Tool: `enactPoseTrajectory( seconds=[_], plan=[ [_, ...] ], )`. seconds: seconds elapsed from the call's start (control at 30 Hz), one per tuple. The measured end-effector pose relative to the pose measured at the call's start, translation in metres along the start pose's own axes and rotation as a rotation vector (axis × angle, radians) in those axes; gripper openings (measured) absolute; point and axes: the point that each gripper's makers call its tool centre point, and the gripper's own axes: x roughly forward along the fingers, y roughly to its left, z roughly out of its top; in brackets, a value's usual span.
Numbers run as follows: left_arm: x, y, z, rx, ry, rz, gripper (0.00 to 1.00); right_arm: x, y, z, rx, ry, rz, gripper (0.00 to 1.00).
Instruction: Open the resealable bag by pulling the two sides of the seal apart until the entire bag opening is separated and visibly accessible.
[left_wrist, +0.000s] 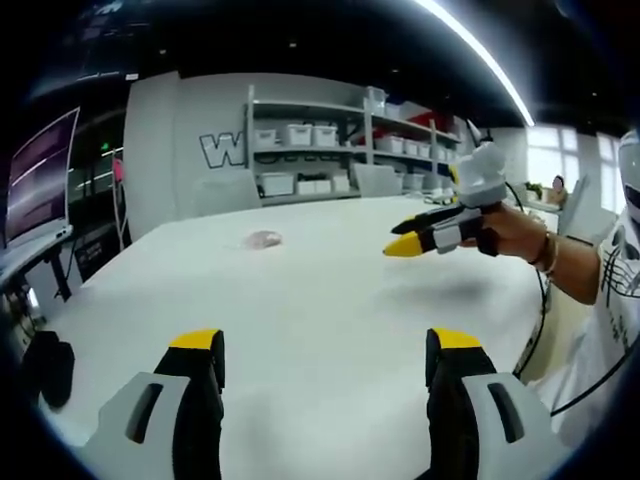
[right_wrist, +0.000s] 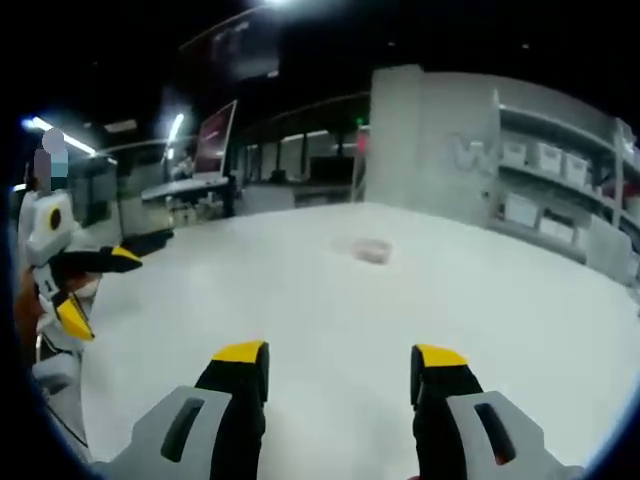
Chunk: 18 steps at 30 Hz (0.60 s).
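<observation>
Toward the far middle of the white surface (left_wrist: 330, 300) I see the resealable bag (left_wrist: 264, 239), small, pale and pinkish, lying flat and well apart from both grippers; from the right gripper view it sits in the same far-middle stretch (right_wrist: 371, 250), too blurred for me to tell whether its seal is closed; my left gripper (left_wrist: 325, 360) hovers over the near edge with its yellow-tipped fingers (left_wrist: 197, 345) spread wide and holding nothing; my right gripper (right_wrist: 340, 372) hangs over the near part of the surface too, fingers (right_wrist: 240, 355) likewise wide and empty; in the left gripper view the right gripper (left_wrist: 425, 238) comes in from the right, held in a hand (left_wrist: 512, 232) with a bracelet at the wrist, above the surface; behind the far edge stand shelves (left_wrist: 330, 150) with white bins
</observation>
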Motion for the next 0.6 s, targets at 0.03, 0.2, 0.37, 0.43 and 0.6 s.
enactPoseTrajectory(
  seconds=[0.03, 0.2, 0.37, 0.43, 0.6],
  plan=[
    [0.000, 0.000, 0.000, 0.000, -0.001, 0.001, 0.81, 0.001, 0.000, 0.000, 0.000, 0.002, 0.001, 0.56],
    [-0.001, 0.000, 0.000, 0.000, -0.001, 0.001, 0.81, 0.006, -0.001, -0.005, 0.006, 0.018, 0.005, 0.56],
    [-0.002, 0.000, 0.001, 0.001, -0.003, 0.002, 0.81, 0.010, -0.002, -0.007, 0.010, 0.031, 0.010, 0.56],
    [-0.002, 0.000, 0.001, 0.002, -0.005, 0.002, 0.81, 0.011, -0.002, -0.006, 0.011, 0.033, 0.013, 0.56],
    [-0.002, -0.001, 0.002, 0.004, -0.005, 0.002, 0.81, 0.015, -0.001, -0.005, 0.005, 0.039, 0.018, 0.56]
  ],
)
